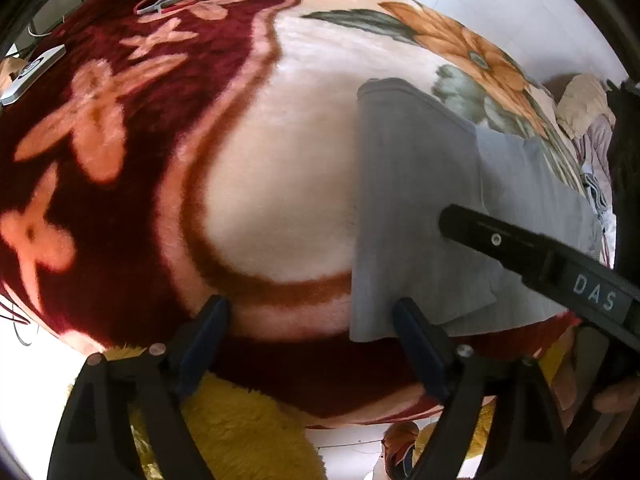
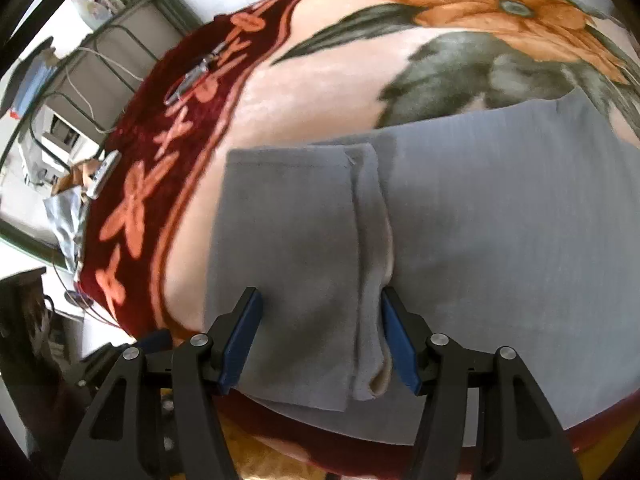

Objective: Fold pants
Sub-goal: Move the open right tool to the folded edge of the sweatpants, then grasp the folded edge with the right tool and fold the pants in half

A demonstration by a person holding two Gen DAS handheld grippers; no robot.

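Here the left gripper (image 1: pixel 308 320) hangs with its blue-padded jaws spread wide and nothing between them, one finger over the bare blanket and the other at the near edge of the grey ribbed knit pants (image 1: pixel 420 208). The right gripper (image 2: pixel 318 332) is likewise spread wide, its two pads straddling the doubled-over end of the same pants (image 2: pixel 460 220) without pinching it; in the left wrist view one of its black fingers reaches in over the cloth. The pants lie flat on the plush floral blanket in cream, maroon and orange (image 1: pixel 280 168), with one end turned back over the rest so that a seam and a small pale gap show along the fold. The fabric looks soft, light and limp, likely to sag and slide on the fleecy pile rather than hold a crease, so I judge it best taken at the two near corners or along the hemmed edge, through both layers, and lifted evenly. Farther off on the maroon border lie a pair of red-handled scissors (image 1: pixel 172 0) and a flat silver device (image 1: pixel 34 72), well apart from the garment.
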